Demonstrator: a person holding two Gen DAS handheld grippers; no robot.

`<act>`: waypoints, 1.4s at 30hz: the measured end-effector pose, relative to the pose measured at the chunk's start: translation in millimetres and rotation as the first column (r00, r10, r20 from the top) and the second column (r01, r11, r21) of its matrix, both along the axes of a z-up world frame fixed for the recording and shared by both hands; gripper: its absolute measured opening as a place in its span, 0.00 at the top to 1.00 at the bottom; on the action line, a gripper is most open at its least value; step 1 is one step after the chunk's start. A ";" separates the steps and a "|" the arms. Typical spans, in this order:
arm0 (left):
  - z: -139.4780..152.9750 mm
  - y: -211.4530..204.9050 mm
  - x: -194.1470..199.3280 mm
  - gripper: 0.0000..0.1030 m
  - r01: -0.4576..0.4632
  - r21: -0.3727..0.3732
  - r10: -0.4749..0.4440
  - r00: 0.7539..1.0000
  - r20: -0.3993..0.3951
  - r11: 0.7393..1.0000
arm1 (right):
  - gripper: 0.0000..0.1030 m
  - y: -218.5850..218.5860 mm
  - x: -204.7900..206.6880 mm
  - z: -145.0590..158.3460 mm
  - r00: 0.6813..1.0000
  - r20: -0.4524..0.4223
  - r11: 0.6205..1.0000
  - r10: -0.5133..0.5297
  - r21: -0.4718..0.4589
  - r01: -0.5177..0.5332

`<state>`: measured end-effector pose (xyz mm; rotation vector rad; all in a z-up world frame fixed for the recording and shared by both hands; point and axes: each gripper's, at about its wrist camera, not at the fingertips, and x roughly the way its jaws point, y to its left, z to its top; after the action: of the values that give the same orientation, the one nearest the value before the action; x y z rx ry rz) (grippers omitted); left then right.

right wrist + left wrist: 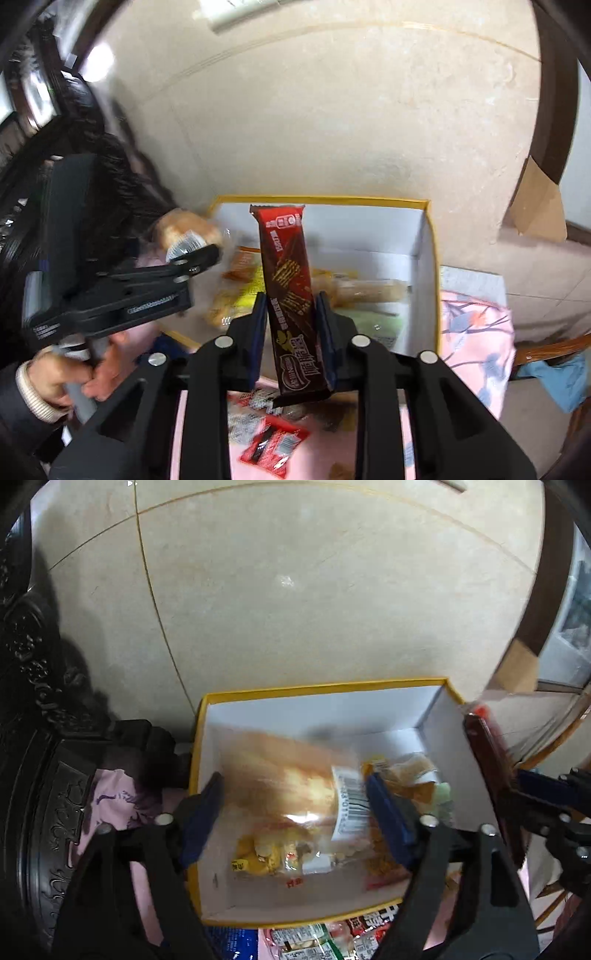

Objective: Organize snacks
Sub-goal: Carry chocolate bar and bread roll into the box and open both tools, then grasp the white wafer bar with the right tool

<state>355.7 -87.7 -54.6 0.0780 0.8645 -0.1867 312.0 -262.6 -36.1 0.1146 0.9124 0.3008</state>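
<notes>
While our right gripper (290,314) clamps its fingers on the wafer bar (291,295) above the box (436,716), our left gripper (293,812), fingers spread, straddles a bread bag (291,786) without pinching it, so we judge both bound there.

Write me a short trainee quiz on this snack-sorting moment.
1. Which claw grips the brown wafer bar? A left, B right, C neither.
2. True or false: the yellow-rimmed box has nothing in it.
3. In the right wrist view, what lies on the pink cloth nearest the camera, below the bar?

Key:
1. B. The right claw pinches the bar upright between its pads.
2. False. Several wrapped snacks already lie inside it.
3. Small red packets.
</notes>
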 end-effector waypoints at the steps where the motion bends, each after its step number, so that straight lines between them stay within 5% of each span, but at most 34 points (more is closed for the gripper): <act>1: 2.0 0.9 -3.3 0.12 -0.004 0.001 0.003 1.000 0.016 1.000 | 0.62 -1.2 1.2 -2.8 1.000 -0.018 1.000 -0.013 -0.011 0.013; 7: -6.7 13.0 -60.7 0.09 0.007 -0.003 -0.007 0.999 0.048 1.000 | 0.58 -17.1 -56.8 -25.6 0.998 -0.052 0.998 -0.029 0.052 0.032; 15: -61.2 17.0 -146.4 0.05 0.010 0.028 -0.008 0.999 -0.051 1.000 | 0.57 -49.1 -137.2 -102.4 0.954 -0.268 0.990 -0.130 0.019 0.140; 20: -89.3 3.1 -183.4 0.05 0.040 0.054 -0.034 0.992 -0.118 0.998 | 0.45 -53.2 -176.4 -125.9 0.928 -0.328 0.984 -0.177 -0.026 0.178; 32: -104.8 -28.6 -210.6 0.05 0.114 0.061 -0.102 0.980 -0.168 0.992 | 0.45 -18.7 -242.5 -160.3 0.919 -0.359 0.981 -0.166 -0.152 0.118; 35: -107.1 -43.9 -207.0 0.05 0.139 0.057 -0.127 0.976 -0.175 0.989 | 0.53 -9.6 -249.9 -160.9 0.931 -0.328 0.972 -0.159 -0.215 0.091; 37: -111.1 -57.5 -204.9 0.05 0.158 0.061 -0.146 0.973 -0.176 0.985 | 0.75 -13.2 -253.9 -159.8 0.932 -0.319 0.968 -0.173 -0.227 0.102; 42: -121.4 -90.4 -199.0 0.05 0.192 0.062 -0.179 0.968 -0.173 0.979 | 0.75 -29.2 -260.7 -159.8 0.923 -0.335 0.978 -0.188 -0.146 0.146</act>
<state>156.7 -178.2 -176.0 0.2204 1.0325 -0.3386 51.3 -291.8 -195.9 0.1380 1.2614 0.0652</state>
